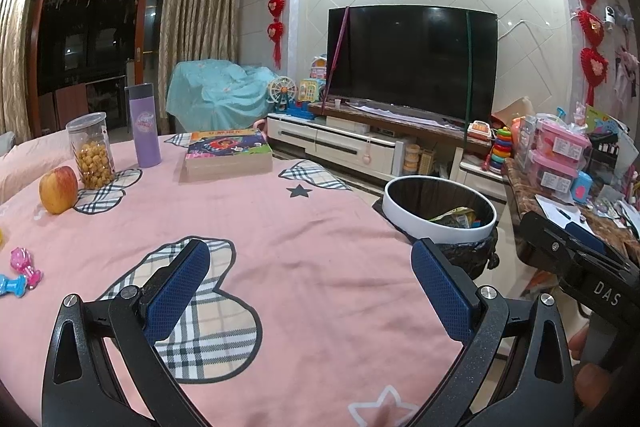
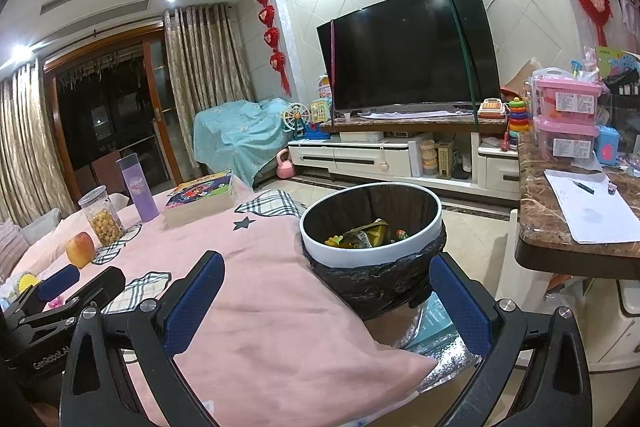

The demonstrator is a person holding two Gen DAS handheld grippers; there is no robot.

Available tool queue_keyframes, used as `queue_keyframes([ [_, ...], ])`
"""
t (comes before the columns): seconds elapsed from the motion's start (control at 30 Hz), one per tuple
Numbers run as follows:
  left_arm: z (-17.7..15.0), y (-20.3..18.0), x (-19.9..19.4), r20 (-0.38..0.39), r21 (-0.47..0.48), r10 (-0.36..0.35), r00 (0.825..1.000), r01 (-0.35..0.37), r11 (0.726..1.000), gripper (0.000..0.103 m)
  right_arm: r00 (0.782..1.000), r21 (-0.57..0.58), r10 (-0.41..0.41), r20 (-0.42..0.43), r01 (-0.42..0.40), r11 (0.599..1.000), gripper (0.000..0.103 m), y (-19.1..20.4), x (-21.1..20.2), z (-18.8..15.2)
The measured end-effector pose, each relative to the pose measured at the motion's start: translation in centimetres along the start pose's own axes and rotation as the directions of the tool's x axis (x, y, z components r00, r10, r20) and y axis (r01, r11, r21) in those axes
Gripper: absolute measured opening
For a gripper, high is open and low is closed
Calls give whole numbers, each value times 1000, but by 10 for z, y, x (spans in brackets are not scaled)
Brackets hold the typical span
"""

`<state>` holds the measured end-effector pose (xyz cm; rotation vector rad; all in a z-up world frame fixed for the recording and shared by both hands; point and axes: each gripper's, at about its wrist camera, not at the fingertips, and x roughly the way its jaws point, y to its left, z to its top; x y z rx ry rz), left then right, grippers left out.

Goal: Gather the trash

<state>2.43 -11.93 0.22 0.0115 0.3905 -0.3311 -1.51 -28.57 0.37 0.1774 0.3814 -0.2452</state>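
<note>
**Tongs empty, bin part-filled: hunt out what remains**

Toys in pink and blue lie at the far left edge of the pink-clothed tabletop, with an apple, a snack jar, a purple bottle and a stack of books further along; none of these reads as rubbish, so they are best left alone. Left tongs hang wide and empty over the cloth. Right tongs are likewise wide, holding nothing, and point at the trash bin, which stands just beside the tabletop's right edge with wrappers already inside its black liner. My judgement: no loose scrap shows on the cloth, so sweep the far left edge first. Once something is found, approach low, pinch it across its flattest side, and release only when it is directly over the bin's opening.
</note>
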Motion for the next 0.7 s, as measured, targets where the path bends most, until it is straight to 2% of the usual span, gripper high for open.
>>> queue_keyframes([
  [0.7,-1,8,9,-23,-13,-20,1000,20,1000,103,999,3,17,-29,-17,1000,103,4,9,1],
])
